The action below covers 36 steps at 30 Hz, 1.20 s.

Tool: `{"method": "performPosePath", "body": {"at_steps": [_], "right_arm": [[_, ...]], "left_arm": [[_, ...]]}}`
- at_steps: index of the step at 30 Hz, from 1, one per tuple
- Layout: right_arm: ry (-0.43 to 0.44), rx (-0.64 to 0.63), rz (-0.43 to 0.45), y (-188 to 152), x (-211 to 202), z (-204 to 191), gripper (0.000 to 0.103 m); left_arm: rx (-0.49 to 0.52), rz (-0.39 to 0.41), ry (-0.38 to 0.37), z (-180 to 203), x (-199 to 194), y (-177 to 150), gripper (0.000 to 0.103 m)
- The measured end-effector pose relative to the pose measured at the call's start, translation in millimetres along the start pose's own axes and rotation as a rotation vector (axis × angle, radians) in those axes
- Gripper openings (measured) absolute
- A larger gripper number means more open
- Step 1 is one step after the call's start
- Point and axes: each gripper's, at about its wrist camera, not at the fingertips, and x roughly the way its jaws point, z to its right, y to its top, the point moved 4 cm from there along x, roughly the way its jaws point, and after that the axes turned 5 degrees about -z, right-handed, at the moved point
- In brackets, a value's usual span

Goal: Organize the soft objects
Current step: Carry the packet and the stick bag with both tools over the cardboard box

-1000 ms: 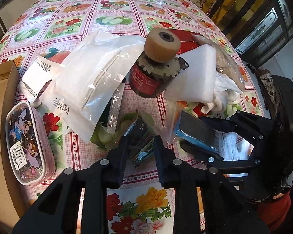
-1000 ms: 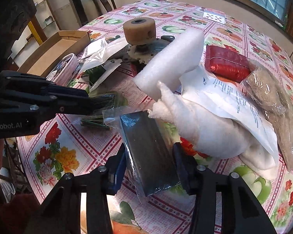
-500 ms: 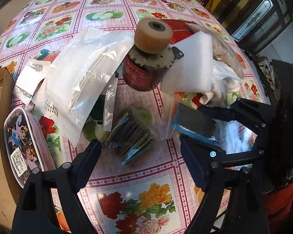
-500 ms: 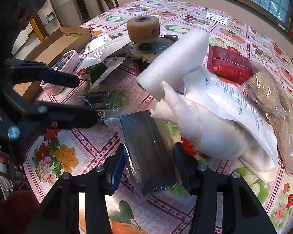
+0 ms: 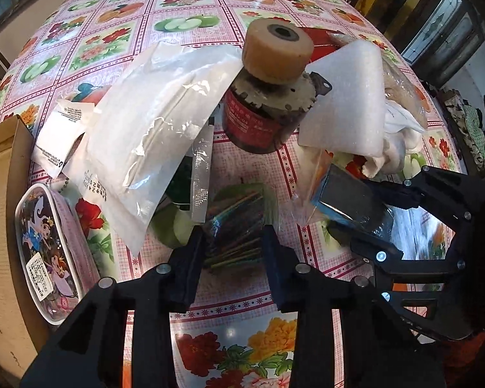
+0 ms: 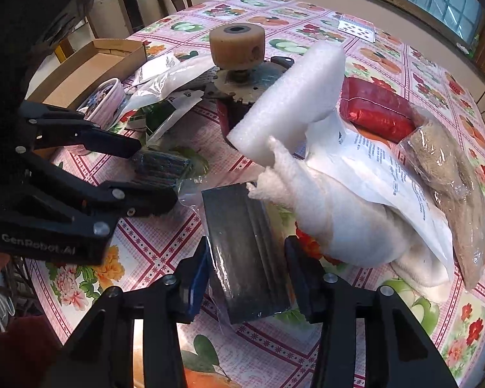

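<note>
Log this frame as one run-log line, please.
left gripper: closing around bagged stack of dark cloths | right gripper: closing around dark wrapped sponge block

A glossy, flower-printed oilcloth covers the bench, and clear crinkly plastic bags shine on it. The white foam block looks matt and finely pebbled, the white cloth fleecy, the cardboard box dull. Both claws are matt black plastic with bright metal screws.
</note>
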Motion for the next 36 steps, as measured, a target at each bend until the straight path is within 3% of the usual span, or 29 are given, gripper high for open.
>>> {"method": "performPosePath", "body": {"at_steps": [4,5,11,15,20,28,36], "right_arm": [[-0.015,0.016,0.009,-2.3,-1.0,1.6,0.039],[-0.017,0.021,0.011,-3.6,-2.0,2.1,0.038],[0.003,0.088,0.037,-13.3,-8.8,3.9,0.036],[0.057,0.09,0.044,-19.4,-18.7,-11.0,0.036],[0.095,0.048,0.074,-9.4,-34.8,-44.2,0.036],[0.186,0.005,0.14,65.9,-44.4,-120.1,0.036],[0.232,0.069,0.123,158.7,-11.7,-187.0,0.036]], "left_arm": [[0.007,0.017,-0.012,1.6,-1.7,-6.3,0.029],[0.002,0.024,-0.023,0.7,-3.5,-8.2,0.024],[0.004,0.057,-0.075,-3.6,-20.3,-22.2,0.023],[0.013,0.094,-0.111,-7.0,-43.8,-34.1,0.023],[-0.029,0.161,-0.094,-37.6,-79.4,-42.1,0.023],[-0.191,0.234,0.028,-135.1,-116.6,-41.6,0.023],[-0.328,0.244,0.177,-219.0,-114.8,-25.4,0.023]]}}
